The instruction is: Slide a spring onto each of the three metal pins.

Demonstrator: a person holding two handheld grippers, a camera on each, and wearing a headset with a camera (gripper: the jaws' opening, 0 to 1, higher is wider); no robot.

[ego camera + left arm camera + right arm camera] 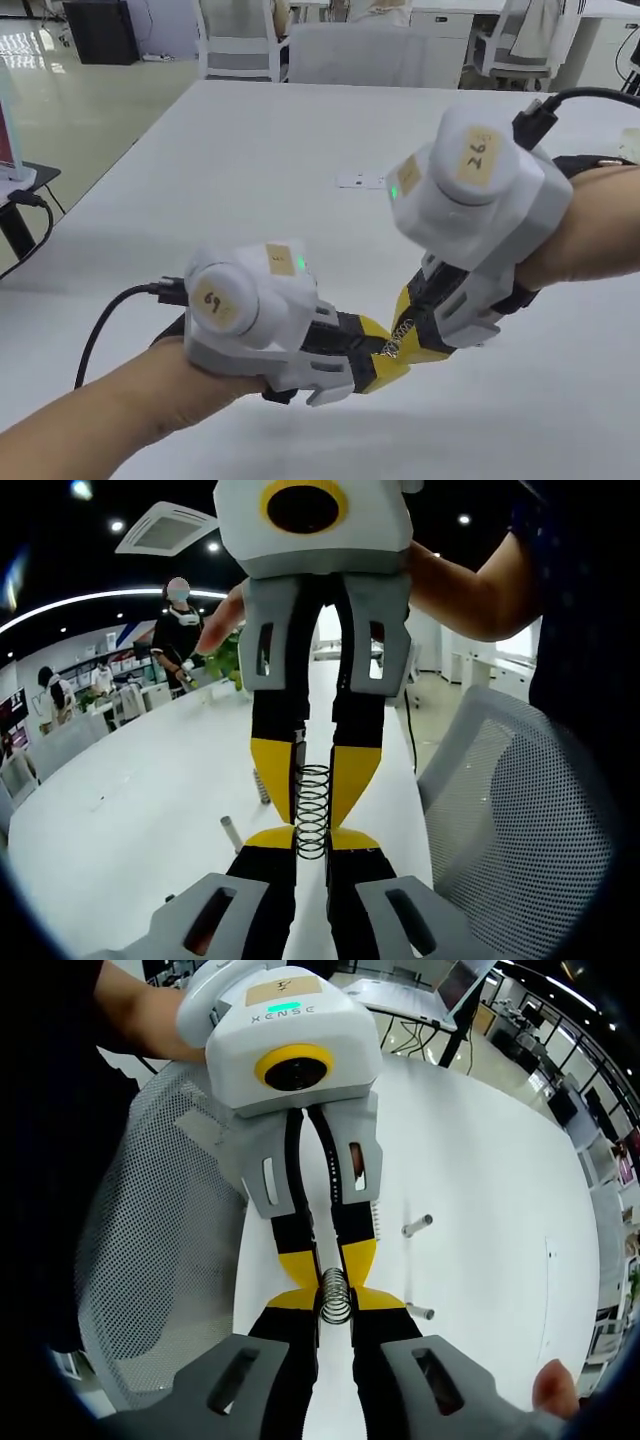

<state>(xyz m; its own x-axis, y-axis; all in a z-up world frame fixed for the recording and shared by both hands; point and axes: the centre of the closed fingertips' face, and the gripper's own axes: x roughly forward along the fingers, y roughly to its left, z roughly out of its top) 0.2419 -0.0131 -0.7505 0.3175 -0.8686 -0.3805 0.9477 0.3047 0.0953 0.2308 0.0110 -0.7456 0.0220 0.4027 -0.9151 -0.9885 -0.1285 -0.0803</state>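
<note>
A small steel spring (397, 337) hangs between the tips of my two grippers, which meet nose to nose above the white table (250, 180). My left gripper (378, 362) comes from the lower left, and my right gripper (410, 328) from above right. In the left gripper view the spring (313, 810) runs from the left gripper (312, 840) up into the right gripper (315, 780); both are shut on it. The right gripper (335, 1307) view shows the spring (335, 1295) end-on. A bare pin (232, 833) lies on the table. Two pins (417, 1225) (422, 1311) lie beyond.
A grey mesh chair (520, 810) stands by the near table edge, close under the grippers. A coiled piece (262, 785) lies near the bare pin. A small white label (360, 180) lies mid-table. A black cable (110, 320) trails from the left gripper. Chairs (240, 45) stand at the far end.
</note>
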